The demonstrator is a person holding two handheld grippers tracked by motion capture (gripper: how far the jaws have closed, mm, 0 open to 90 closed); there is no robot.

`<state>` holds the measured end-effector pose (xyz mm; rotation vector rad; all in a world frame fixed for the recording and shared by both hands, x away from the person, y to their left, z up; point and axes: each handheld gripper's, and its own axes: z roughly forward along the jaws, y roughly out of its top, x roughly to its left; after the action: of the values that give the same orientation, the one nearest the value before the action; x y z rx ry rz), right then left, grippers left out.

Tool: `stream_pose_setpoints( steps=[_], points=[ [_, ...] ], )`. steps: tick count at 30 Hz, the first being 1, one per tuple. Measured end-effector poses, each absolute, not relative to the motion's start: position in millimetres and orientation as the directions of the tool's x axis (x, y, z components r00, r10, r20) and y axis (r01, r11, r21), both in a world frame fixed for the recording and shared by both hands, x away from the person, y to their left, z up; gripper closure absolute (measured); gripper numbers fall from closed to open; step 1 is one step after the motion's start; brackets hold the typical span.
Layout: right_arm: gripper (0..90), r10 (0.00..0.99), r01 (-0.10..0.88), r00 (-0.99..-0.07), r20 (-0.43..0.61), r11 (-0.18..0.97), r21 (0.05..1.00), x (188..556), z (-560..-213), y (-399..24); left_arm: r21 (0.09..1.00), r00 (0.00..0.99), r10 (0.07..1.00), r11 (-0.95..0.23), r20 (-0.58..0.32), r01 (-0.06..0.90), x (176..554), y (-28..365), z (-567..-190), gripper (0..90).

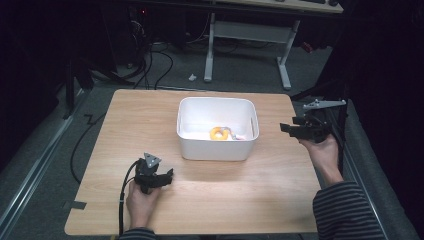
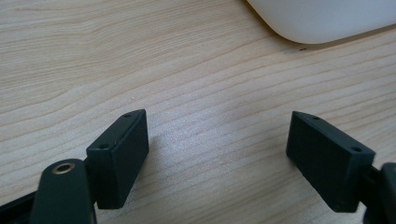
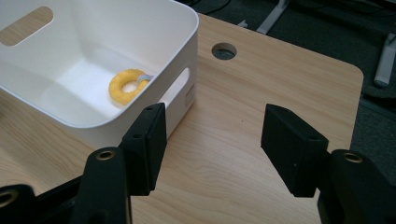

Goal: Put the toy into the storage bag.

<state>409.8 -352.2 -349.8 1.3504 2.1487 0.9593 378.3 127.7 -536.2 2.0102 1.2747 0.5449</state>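
Observation:
A white plastic bin (image 1: pixel 218 145) stands in the middle of the wooden table (image 1: pixel 140 120). Inside it lies a yellow ring (image 1: pixel 217 133) with a small grey and pink piece beside it; the ring (image 3: pixel 127 85) also shows in the right gripper view inside the bin (image 3: pixel 93 123). My left gripper (image 1: pixel 169 175) rests low on the table near the front left, open and empty, its jaws wide over bare wood (image 2: pixel 210 140). My right gripper (image 1: pixel 284 127) hovers at the table's right edge beside the bin, open, with nothing between its jaws.
The bin's corner (image 2: pixel 322 23) shows at the top of the left gripper view. A round cable hole (image 3: pixel 223 50) sits in the table beyond the bin. A white-legged desk (image 1: pixel 250 35) and loose cables (image 1: pixel 150 65) are on the floor behind the table.

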Motion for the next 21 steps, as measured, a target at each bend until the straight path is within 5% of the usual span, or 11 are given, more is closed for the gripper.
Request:
stream_pose_setpoints(
  steps=[21],
  points=[
    [40.4, 0.912, 0.636, -0.4, 0.087, 0.208, 0.744, 360.9, -426.2, -369.3, 0.735, 0.431, 0.902, -0.284, -0.012, 0.615, 378.2, 127.6, -536.1, 21.3]
  ],
)
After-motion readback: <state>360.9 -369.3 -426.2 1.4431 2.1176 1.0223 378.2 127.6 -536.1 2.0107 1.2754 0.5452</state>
